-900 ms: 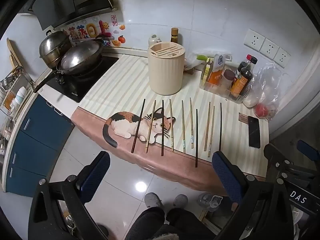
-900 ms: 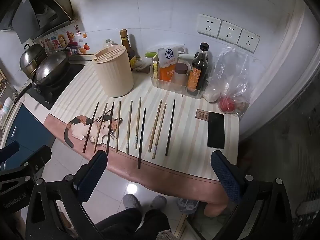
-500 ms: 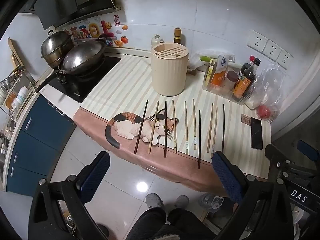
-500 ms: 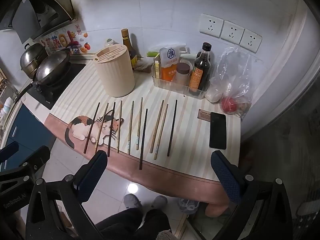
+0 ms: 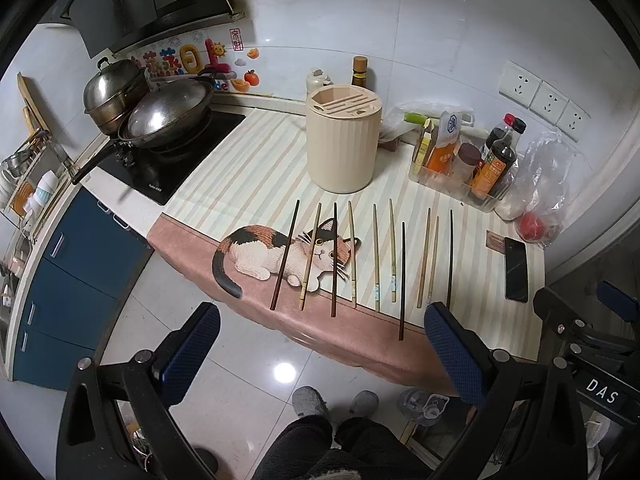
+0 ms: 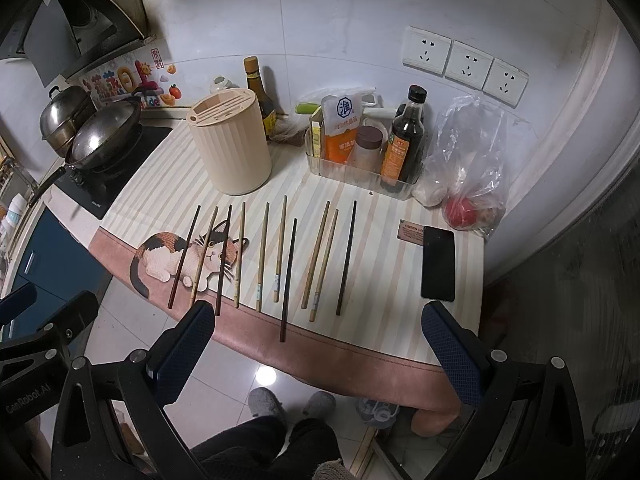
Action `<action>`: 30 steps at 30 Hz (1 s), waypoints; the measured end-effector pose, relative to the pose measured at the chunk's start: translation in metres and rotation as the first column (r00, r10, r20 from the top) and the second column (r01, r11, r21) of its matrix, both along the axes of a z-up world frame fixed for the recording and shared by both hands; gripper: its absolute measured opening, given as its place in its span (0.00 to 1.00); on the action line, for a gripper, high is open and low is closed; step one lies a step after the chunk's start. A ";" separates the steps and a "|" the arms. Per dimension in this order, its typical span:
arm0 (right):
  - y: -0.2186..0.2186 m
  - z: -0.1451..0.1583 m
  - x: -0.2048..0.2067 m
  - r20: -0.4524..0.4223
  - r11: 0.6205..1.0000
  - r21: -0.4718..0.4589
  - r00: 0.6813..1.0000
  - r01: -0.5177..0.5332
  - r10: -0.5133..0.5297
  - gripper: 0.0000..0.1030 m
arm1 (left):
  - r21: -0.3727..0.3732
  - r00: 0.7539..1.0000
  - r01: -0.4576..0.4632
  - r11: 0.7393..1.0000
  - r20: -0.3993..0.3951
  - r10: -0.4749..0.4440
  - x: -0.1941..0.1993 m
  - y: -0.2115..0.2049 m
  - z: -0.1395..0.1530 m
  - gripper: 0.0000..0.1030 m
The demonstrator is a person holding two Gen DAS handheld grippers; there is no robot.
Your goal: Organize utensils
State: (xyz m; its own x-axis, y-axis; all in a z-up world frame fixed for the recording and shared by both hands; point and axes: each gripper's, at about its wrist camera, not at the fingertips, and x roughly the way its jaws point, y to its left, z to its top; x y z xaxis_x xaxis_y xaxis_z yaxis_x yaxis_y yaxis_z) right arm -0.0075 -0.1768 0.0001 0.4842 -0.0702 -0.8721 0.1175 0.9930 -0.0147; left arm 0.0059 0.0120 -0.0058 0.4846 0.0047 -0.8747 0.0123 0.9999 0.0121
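You hold both hand-held grippers, left (image 5: pixel 320 354) and right (image 6: pixel 318 346), open and empty above the chopsticks (image 5: pixel 376 256) laid out mid-frame for sorting.

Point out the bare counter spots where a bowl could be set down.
Free: striped mat between the hob and beige holder; also the strip between rightmost chopstick and phone. Crowded: the chopstick row and the condiment tray corner.

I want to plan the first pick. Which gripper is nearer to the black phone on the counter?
Right. The right gripper has the black phone just beyond its right fingertip. The left gripper sits farther left, facing the chopsticks.
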 end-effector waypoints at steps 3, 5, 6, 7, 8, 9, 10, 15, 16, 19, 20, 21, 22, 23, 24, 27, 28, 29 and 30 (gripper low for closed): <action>0.008 -0.004 0.004 0.004 1.000 -0.001 1.000 0.000 0.000 1.00 | 0.001 1.000 -0.001 1.000 0.004 0.001 0.001 0.000 0.001 1.00; 0.008 -0.004 0.005 0.006 1.000 -0.003 1.000 -0.001 0.001 1.00 | 0.000 1.000 -0.002 1.000 0.004 0.002 0.002 0.002 0.000 1.00; 0.008 -0.004 0.005 0.006 1.000 -0.001 1.000 0.000 0.000 1.00 | 0.001 1.000 -0.001 1.000 0.004 0.001 0.002 0.001 0.001 1.00; 0.008 -0.003 0.005 0.004 1.000 -0.002 1.000 0.000 0.000 1.00 | 0.001 1.000 -0.001 1.000 0.003 0.001 0.002 0.001 0.001 1.00; 0.007 -0.002 0.004 0.003 1.000 -0.001 1.000 0.000 0.000 1.00 | 0.000 1.000 -0.001 1.000 0.002 0.001 0.003 0.001 0.001 1.00; 0.007 -0.002 0.004 0.004 1.000 -0.002 1.000 0.002 -0.002 1.00 | 0.000 1.000 -0.001 1.000 0.002 0.001 0.003 0.001 0.001 1.00; 0.007 -0.002 0.004 0.002 1.000 -0.001 1.000 0.002 -0.002 1.00 | 0.002 1.000 -0.002 1.000 0.003 0.002 0.003 0.000 0.001 1.00; 0.007 -0.001 0.004 0.003 1.000 -0.002 1.000 -0.001 0.001 1.00 | 0.002 1.000 -0.003 1.000 0.001 0.002 0.003 0.000 0.001 1.00; 0.006 -0.001 0.003 0.003 1.000 -0.001 1.000 -0.001 0.001 1.00 | 0.002 1.000 -0.003 1.000 0.002 0.003 0.003 0.000 0.001 1.00; 0.008 -0.001 0.005 0.004 1.000 -0.001 1.000 0.000 0.000 1.00 | 0.002 1.000 -0.002 1.000 0.002 0.002 0.004 0.001 0.002 1.00; 0.007 -0.001 0.005 0.004 1.000 -0.001 1.000 0.000 0.000 1.00 | 0.001 1.000 -0.003 1.000 0.003 0.003 0.004 0.002 0.002 1.00; 0.007 -0.001 0.004 0.002 1.000 -0.003 1.000 -0.001 0.001 1.00 | 0.003 1.000 -0.002 1.000 0.004 0.002 0.004 0.002 0.002 1.00; 0.008 -0.001 0.005 0.003 1.000 -0.004 1.000 -0.001 0.001 1.00 | 0.003 1.000 -0.003 1.000 0.004 0.003 0.005 0.002 0.002 1.00; 0.008 0.000 0.003 0.004 1.000 -0.001 1.000 0.000 0.000 1.00 | 0.001 1.000 -0.003 1.000 0.003 0.003 0.006 0.003 0.003 1.00; 0.008 0.000 0.003 0.004 1.000 -0.002 1.000 -0.001 0.001 1.00 | 0.004 1.000 -0.003 1.000 0.003 0.003 0.005 0.002 0.003 1.00; 0.007 -0.001 0.009 0.004 1.000 -0.001 1.000 -0.001 0.001 1.00 | 0.002 1.000 -0.003 1.000 0.002 0.003 0.006 0.003 0.003 1.00; 0.006 0.000 0.010 0.004 1.000 -0.001 1.000 -0.001 0.001 1.00 | 0.004 1.000 -0.003 1.000 0.003 0.003 0.006 0.002 0.003 1.00; 0.006 0.000 0.010 0.005 1.000 -0.001 1.000 0.000 0.000 1.00 | 0.003 1.000 -0.002 1.000 0.003 0.002 0.005 0.002 0.003 1.00; 0.006 0.000 0.009 0.005 1.000 -0.001 1.000 0.001 -0.001 1.00 | 0.003 1.000 -0.002 1.000 0.002 0.002 0.006 0.003 0.003 1.00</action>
State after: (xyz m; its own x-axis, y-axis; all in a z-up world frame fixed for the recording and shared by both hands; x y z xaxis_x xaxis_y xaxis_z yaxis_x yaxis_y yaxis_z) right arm 0.0017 -0.1707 0.0002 0.4883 -0.0711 -0.8698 0.1183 0.9929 -0.0147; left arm 0.0122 0.0149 -0.0026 0.4868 0.0079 -0.8735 0.0102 0.9998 0.0148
